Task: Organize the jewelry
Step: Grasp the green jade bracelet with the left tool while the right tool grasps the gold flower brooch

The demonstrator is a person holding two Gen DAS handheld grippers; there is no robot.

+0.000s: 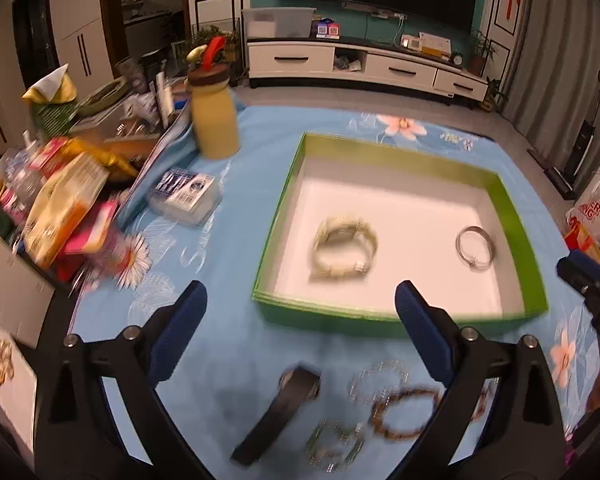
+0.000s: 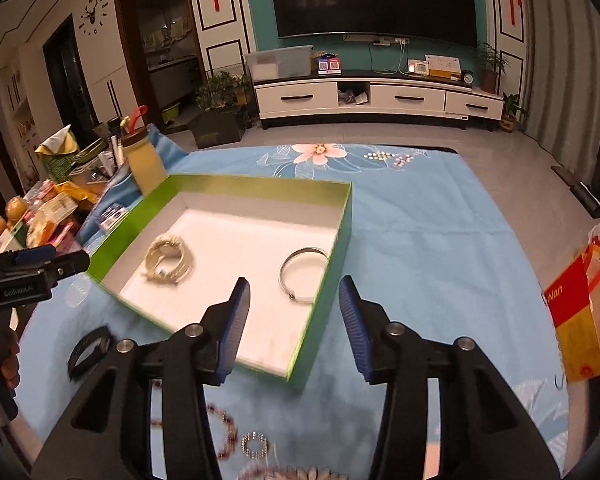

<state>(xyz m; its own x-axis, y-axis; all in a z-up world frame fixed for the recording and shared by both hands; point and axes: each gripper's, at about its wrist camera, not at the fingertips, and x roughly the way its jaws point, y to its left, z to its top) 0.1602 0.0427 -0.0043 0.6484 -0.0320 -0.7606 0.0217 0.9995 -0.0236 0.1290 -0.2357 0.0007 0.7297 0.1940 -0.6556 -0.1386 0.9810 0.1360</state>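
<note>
Item: green box point(image 1: 516, 216), white-lined, open-topped, set on the blue floral cloth point(image 1: 252, 160). In the left wrist view it is seen at about 12 to 1 o'clock of the frame centre.

Contents already stowed: a pale wristwatch point(image 1: 344, 248), blurred, at about 9 o'clock of the box floor; a silver bangle point(image 1: 475, 247) at about 3 o'clock of it, near the right wall. The two are well apart.

Pieces not yet stowed, on the cloth at the box's 6 o'clock: a black band point(image 1: 280, 408), possibly a strap watch; a brown beaded bracelet point(image 1: 406, 414); a silvery chain bracelet point(image 1: 374, 380); a second silvery bracelet point(image 1: 334, 446). Finer detail is lost to blur.

Left gripper point(image 1: 300, 332): jaws spread wide, nothing between them, held above the loose pieces.

Right gripper point(image 2: 294, 326): jaws released, empty, held over the box's near right corner, with the silver bangle at its 12 o'clock.

Step judged in hand: between placements, roughly a third done, a fresh pick being set up.

Next move judged to call for: one gripper lowered at 6 o'clock onto a single piece, the jaws closed across its rim, neighbouring bracelets left undisturbed.
</note>
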